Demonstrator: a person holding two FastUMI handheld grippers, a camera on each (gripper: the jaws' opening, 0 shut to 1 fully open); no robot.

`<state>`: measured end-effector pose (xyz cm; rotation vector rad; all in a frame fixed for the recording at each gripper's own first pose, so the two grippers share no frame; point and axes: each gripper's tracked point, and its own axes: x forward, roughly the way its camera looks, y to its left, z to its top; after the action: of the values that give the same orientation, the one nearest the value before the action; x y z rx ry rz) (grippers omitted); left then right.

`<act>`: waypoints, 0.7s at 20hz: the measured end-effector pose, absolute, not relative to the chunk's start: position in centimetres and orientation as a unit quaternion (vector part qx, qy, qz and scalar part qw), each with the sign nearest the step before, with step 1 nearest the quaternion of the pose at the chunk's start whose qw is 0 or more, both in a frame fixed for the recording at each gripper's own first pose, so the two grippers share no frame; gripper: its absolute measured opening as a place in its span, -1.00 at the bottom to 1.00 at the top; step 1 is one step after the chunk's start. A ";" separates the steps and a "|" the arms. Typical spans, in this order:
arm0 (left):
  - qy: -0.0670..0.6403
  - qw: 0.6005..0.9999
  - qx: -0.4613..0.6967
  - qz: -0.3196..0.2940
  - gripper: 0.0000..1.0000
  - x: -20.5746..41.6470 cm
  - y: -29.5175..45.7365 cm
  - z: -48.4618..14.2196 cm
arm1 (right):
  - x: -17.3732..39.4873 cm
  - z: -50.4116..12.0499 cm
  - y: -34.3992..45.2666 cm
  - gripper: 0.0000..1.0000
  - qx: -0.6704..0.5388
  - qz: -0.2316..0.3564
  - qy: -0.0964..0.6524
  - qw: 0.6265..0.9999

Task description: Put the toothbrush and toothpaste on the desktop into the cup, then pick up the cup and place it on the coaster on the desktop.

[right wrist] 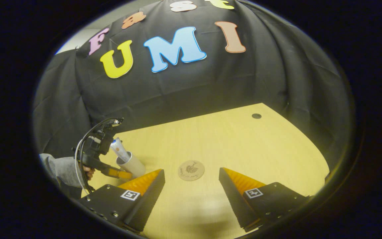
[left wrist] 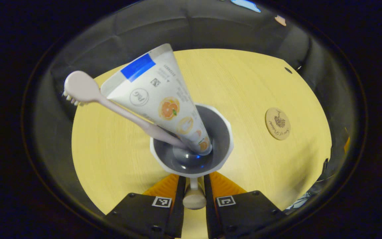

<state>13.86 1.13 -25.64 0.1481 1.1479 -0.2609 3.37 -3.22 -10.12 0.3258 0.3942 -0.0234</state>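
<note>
**Cup gripped by its handle, brush and paste inside**

In the left gripper view we look down into a smooth white cup (left wrist: pixel 191 142) with a faceted rim and a glossy grey inside, over the pale wood-grain desktop (left wrist: pixel 111 156). A tapered toothpaste tube (left wrist: pixel 159 99) with a crimped flat end and a slim toothbrush (left wrist: pixel 111 106) with a rounded head lean out of it to the left. We cannot make out the bristles clearly. The left gripper (left wrist: pixel 194 196) has its fingers clenched on the cup's handle, both pressing its sides. The round, printed wooden coaster (left wrist: pixel 277 123) lies well apart to the right.

In the right gripper view, the right gripper (right wrist: pixel 191 186) is spread wide, holding nothing, the coaster (right wrist: pixel 191 170) between its fingers farther off.
</note>
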 end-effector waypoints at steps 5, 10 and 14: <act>0.524 0.841 0.061 -0.123 -0.36 14.3 0.3 -25.3 | 3.3 -10.0 -4.0 0.97 0.159 -0.015 0.194 0.968; 0.500 0.850 0.085 -0.145 -0.35 14.6 -1.9 -23.8 | 3.1 -10.3 -4.4 0.97 0.161 -0.019 0.195 0.967; 0.491 0.847 0.094 -0.182 -0.36 14.0 -5.7 -22.3 | 2.8 -10.0 -4.8 0.97 0.161 -0.021 0.191 0.968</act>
<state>13.98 -5.67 -22.26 0.1979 1.0353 -0.3828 2.80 -4.78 -9.98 0.3253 0.3862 -0.0431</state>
